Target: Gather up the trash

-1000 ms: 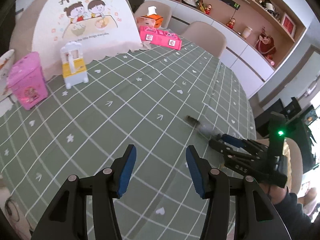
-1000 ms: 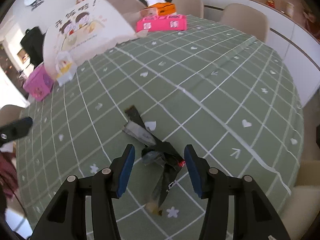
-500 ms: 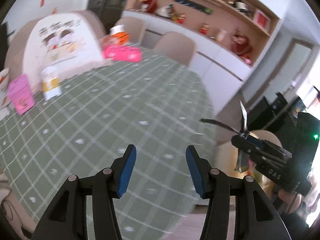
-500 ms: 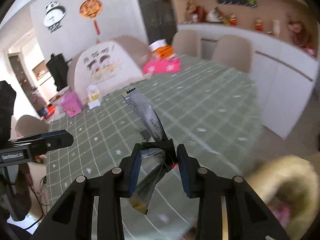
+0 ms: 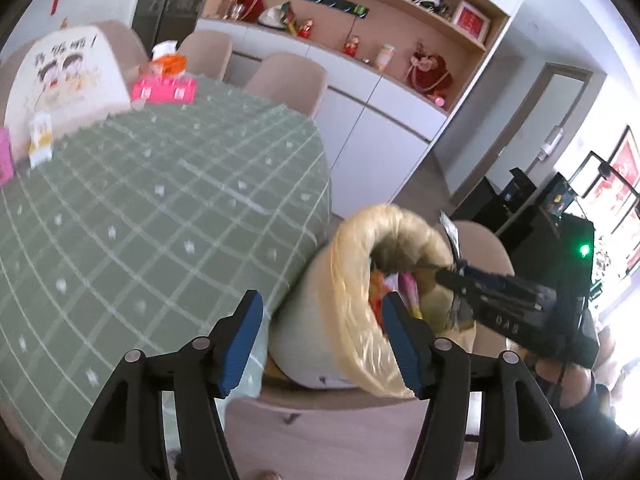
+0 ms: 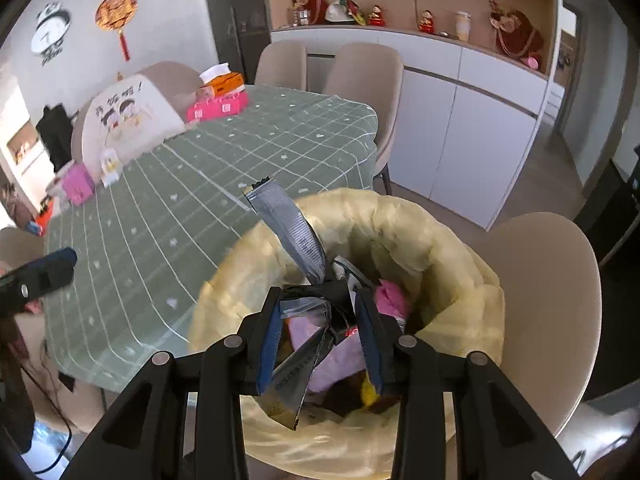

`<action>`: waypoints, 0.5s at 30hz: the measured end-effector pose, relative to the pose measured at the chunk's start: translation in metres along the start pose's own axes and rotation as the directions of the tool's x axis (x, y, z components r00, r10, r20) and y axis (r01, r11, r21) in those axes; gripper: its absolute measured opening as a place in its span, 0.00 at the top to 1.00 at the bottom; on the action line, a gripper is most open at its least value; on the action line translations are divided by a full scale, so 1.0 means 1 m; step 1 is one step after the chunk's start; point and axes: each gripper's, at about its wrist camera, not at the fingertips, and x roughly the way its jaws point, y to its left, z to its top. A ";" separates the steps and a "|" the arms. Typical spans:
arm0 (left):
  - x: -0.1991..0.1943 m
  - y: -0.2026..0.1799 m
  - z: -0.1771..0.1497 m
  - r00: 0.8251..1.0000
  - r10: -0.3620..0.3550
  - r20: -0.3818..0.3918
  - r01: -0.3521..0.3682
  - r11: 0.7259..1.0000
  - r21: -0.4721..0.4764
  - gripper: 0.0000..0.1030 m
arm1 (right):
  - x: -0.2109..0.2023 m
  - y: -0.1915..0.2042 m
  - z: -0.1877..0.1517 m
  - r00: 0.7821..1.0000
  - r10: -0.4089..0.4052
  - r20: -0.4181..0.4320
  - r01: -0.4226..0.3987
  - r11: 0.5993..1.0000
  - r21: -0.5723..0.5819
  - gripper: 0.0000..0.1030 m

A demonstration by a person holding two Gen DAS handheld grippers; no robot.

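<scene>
1. Wrapper [image 6: 294,236], a grey foil strip, is pinched mid-length in the right gripper [image 6: 320,334]; its jaws have just eased wider, pads touching the crumpled foil.
2. Long axis: one serrated end points up and away from the fingers, the other hangs toward the camera.
3. Directly beneath it is the yellow-lined trash bin [image 6: 460,264].
4. Left gripper [image 5: 320,338]: jaws just widened, empty, beside the bin.

Crumpled silver-grey wrappers [image 6: 298,236], one strip upright, above yellow-lined trash bin [image 6: 452,240]
</scene>
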 end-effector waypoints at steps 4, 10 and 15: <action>-0.006 0.002 -0.016 0.999 0.053 0.001 -0.053 0.998 -0.018 0.38 | 0.003 -0.006 -0.006 1.000 0.021 0.019 -0.021 1.000 -0.005 0.65; -0.028 -0.005 -0.026 0.990 0.136 0.023 -0.137 0.989 0.045 0.37 | -0.016 -0.008 -0.014 0.996 0.036 0.081 -0.037 0.999 0.015 0.53; -0.050 -0.031 -0.036 0.978 0.192 0.085 -0.203 0.969 0.141 0.37 | -0.053 -0.008 -0.031 0.989 0.062 0.133 -0.073 0.994 0.080 0.51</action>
